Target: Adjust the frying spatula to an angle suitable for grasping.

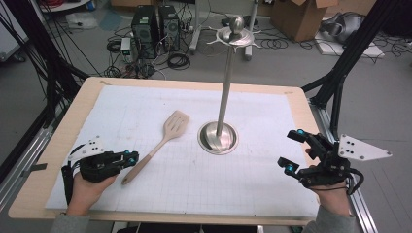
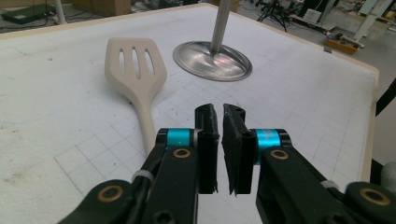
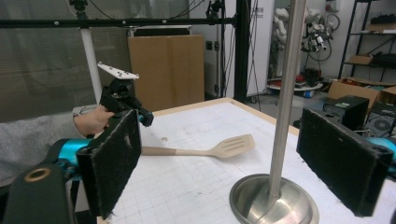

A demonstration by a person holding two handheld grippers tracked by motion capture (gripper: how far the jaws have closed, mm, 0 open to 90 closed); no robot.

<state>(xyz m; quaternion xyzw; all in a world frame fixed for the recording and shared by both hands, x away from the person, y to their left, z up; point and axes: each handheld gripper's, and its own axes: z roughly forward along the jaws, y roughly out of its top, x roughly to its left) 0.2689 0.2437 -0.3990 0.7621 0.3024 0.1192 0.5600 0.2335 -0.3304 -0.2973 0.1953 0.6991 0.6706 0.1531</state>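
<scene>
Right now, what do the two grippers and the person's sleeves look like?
Both are black, two-jaw tools. The left gripper has cyan collars and brass-coloured pivot screws behind flat black pads. The right gripper has the same cyan accents and wide, rough black pads. Each carries a pale three-cornered plate with small holes, and a black cable trails behind. The sleeves are grey.

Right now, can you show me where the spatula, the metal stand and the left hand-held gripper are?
spatula (image 1: 175, 124): high view, on its slotted blade.
stand (image 1: 225, 97): high view, on its upright pole.
left hand-held gripper (image 2: 220, 122): left gripper view, between its fingertips, beside the spatula's handle.
</scene>
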